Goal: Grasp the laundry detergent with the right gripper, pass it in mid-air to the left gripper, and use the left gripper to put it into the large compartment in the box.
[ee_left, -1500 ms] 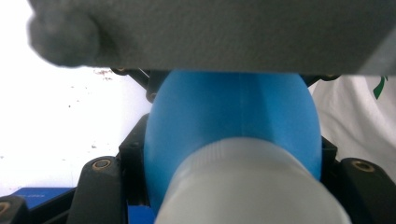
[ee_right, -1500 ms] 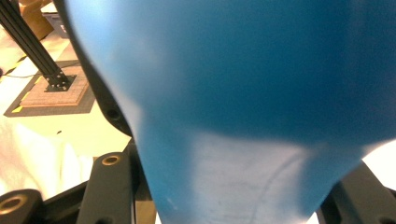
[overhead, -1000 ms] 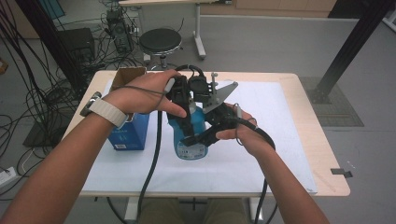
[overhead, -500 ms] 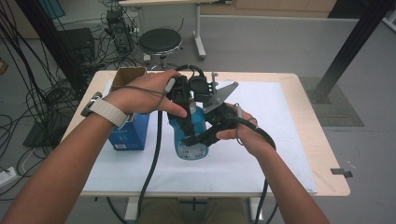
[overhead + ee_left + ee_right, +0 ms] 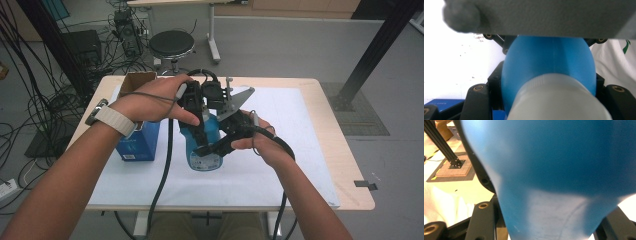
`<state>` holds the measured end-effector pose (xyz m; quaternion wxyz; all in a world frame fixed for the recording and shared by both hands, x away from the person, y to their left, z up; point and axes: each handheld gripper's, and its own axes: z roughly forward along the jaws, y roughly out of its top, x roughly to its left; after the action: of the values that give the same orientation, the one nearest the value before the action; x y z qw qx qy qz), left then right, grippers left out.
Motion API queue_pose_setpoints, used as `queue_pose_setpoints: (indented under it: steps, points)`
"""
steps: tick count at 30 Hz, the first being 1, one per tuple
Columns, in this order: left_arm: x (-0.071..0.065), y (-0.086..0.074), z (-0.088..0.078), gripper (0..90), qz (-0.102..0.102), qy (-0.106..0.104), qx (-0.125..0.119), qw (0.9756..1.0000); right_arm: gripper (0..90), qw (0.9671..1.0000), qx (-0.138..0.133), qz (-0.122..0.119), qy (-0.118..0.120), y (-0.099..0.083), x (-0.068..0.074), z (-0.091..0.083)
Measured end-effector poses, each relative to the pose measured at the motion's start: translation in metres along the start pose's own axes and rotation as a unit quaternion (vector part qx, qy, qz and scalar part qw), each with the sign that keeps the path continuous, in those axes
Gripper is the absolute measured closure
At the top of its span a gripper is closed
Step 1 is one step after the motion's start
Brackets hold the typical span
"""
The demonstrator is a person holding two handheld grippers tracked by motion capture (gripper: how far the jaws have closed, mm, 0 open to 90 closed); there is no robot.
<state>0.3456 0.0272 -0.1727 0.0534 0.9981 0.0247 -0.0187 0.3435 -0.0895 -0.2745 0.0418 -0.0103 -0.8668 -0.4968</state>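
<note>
The blue bottle point(image 5: 206, 145) is standing upright, cap pointing up; the left gripper point(image 5: 196, 111) is pinching its top, the right gripper point(image 5: 220, 145) clamping its body.

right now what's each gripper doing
left gripper: shut on the blue bottle, near its top
right gripper: shut on the blue bottle, lower on its body
</note>
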Motion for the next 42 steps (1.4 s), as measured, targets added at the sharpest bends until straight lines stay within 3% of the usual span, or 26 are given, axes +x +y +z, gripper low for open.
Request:
queue_pose_setpoints:
  steps: [42]
  points:
    - [0.0001, -0.0008, -0.0003, 37.9, -0.001, 0.002, -0.004, 1.0, 43.3, 1.0, 0.003, -0.003, -0.003, 0.0004, -0.0008, -0.0009]
